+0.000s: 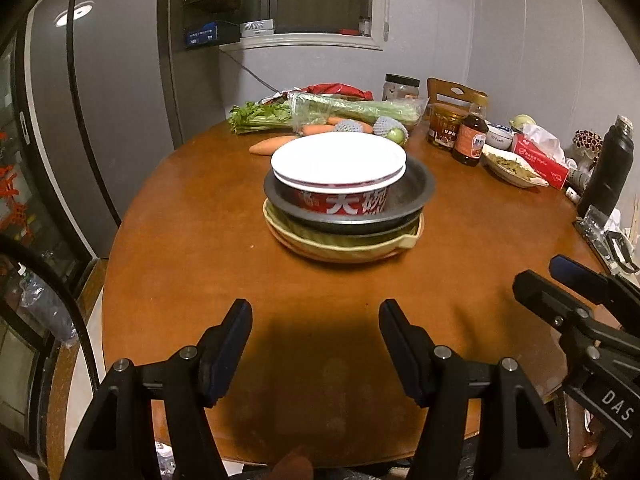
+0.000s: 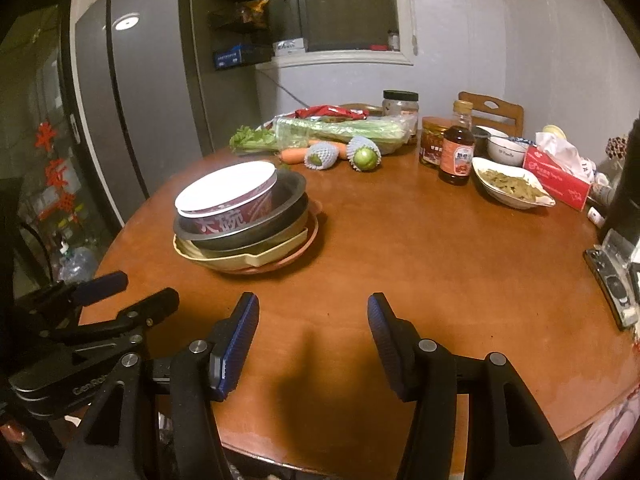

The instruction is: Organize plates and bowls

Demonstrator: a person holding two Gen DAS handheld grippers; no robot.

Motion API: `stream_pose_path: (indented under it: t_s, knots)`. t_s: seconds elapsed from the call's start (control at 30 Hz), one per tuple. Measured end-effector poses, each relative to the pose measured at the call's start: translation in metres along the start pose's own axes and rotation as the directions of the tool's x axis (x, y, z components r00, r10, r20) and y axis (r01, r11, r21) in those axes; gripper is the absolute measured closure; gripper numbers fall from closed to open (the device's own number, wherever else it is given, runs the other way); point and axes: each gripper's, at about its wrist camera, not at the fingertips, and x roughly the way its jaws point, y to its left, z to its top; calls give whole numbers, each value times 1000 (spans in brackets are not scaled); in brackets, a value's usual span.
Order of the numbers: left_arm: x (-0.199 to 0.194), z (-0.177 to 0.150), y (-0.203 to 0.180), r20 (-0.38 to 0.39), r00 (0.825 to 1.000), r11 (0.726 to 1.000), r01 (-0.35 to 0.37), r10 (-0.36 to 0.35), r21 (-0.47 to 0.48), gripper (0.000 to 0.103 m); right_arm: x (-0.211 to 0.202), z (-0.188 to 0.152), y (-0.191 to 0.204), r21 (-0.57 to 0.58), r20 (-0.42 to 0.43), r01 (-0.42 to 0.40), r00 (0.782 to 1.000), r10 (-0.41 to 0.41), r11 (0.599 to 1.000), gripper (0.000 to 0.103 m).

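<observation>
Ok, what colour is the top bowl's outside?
Red with white characters; the top bowl shows best in the left wrist view.

The left tongs (image 1: 316, 320) point forward and slantwise down, their two black arms spread, the dark blue pads (image 1: 224, 350) facing each other across a wide gap with nothing between them. The right tongs (image 2: 313, 314) are held the same way, tilted down, jaws apart, ribbed blue pads (image 2: 240, 344) bare and gripping nothing. The two tools sit side by side at about the same height: in the left wrist view the right tongs reach in from the right edge, and in the right wrist view the left tongs reach in from the left edge. A fingertip (image 1: 296, 466) shows at the bottom of the left wrist view.
</observation>
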Motion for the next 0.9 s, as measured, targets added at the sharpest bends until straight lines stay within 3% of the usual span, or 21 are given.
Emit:
stream_pose_path:
  t_s: [0.37, 0.9]
  knots:
    - [7, -12, -1, -18, 1000, 1000, -7, 7, -7, 38, 5, -22, -6, 22, -31, 10, 999, -9, 1000, 44]
    - [11, -15, -3, -34, 999, 1000, -10, 11, 17, 38, 7, -23, -1, 4, -42, 8, 999, -8, 1000, 44]
